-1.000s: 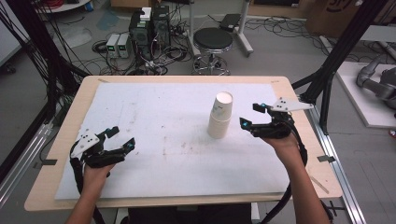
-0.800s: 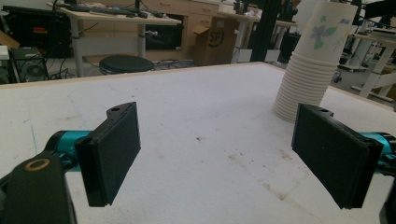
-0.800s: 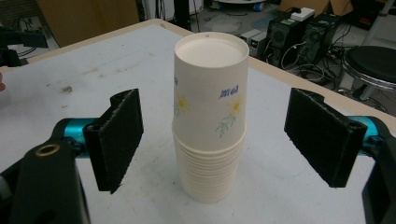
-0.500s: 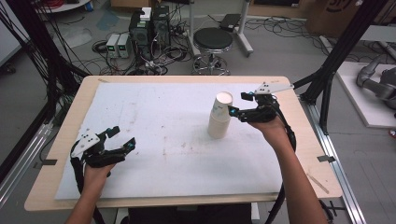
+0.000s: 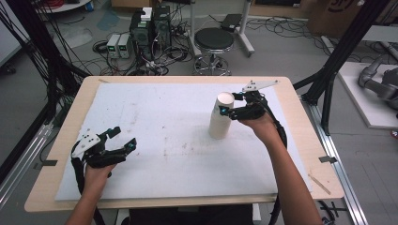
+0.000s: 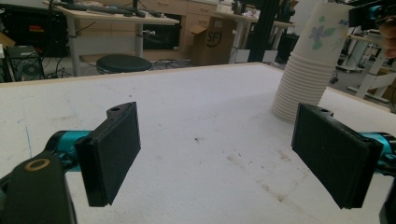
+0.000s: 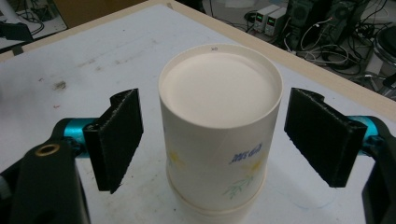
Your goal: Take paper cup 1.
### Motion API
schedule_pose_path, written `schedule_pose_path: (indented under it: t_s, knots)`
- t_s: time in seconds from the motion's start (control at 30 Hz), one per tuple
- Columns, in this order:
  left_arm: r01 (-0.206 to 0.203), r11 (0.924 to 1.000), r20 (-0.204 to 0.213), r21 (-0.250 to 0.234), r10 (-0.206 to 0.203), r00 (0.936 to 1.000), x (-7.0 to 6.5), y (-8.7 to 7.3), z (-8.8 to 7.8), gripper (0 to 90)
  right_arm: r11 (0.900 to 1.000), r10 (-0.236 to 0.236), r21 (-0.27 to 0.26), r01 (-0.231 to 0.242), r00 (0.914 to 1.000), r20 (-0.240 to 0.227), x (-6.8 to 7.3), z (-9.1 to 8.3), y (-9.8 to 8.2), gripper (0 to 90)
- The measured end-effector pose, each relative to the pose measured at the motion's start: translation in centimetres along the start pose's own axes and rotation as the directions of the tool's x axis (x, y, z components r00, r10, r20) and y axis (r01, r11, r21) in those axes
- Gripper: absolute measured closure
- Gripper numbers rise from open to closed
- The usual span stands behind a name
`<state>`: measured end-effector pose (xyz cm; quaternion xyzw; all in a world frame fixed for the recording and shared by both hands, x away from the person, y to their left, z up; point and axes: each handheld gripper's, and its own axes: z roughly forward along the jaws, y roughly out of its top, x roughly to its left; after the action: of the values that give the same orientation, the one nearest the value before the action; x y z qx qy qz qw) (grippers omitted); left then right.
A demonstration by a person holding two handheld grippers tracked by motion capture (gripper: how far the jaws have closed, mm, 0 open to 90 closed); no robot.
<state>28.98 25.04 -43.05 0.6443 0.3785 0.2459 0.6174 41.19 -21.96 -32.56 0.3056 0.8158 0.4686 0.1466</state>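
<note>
Since the earlier frames the right gripper (image 5: 228, 104) has travelled from the right part of the table toward the far middle and now stands at the top of the tall stack of upside-down white paper cups with a floral print (image 5: 221, 117); the left gripper (image 5: 123, 138) has stayed where it was near the table's front left corner.

In the right gripper view the two black padded jaws are spread wide, one on each side of the topmost cup (image 7: 219, 135), with a clear gap between each pad and the cup wall, so nothing is pinched. The cup's flat white base faces up, and blue lettering and green sprigs show on its side.

In the left gripper view the left jaws are likewise spread apart and hold nothing, hovering just above the white foam sheet (image 6: 196, 121). The stack (image 6: 310, 70) rises well beyond them to the right, its many rims layered at the bottom.

The stack stands upright on the sheet, right of centre. The sheet covers most of the pale wooden table (image 5: 300, 136). Beyond the far edge, a round black stool (image 5: 213, 40) stands on the floor beside boxes of electronics with tangled cables (image 5: 150, 28).
</note>
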Motion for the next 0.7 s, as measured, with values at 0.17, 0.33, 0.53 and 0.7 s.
schedule_pose_path:
  t_s: [0.17, 0.33, 0.53, 0.7]
  knots:
    - [0.001, 1.0, 0.002, -0.001, -0.001, 1.0, 0.0, 0.0, 0.0, 15.5, 1.0, -0.001, 0.004, 0.001, 1.0, -0.003, -0.1, 0.8, 0.3, 20.3]
    - [0.0, 1.0, 0.001, 0.002, 0.0, 1.0, 0.0, 0.0, 0.0, 15.5, 1.0, 0.003, 0.01, -0.003, 1.0, -0.005, -0.1, 1.2, 0.3, 24.1]
    - [0.002, 1.0, 0.004, 0.003, -0.002, 1.0, 0.1, 0.0, 0.0, 15.5, 1.0, -0.005, 0.0, 0.005, 1.0, -0.003, -0.3, 1.3, 0.4, 28.5]
    - [0.002, 1.0, 0.005, 0.006, -0.002, 1.0, 0.1, -0.1, 0.1, 15.7, 1.0, -0.008, -0.001, 0.008, 1.0, -0.003, -0.2, 1.2, 0.4, 33.1]
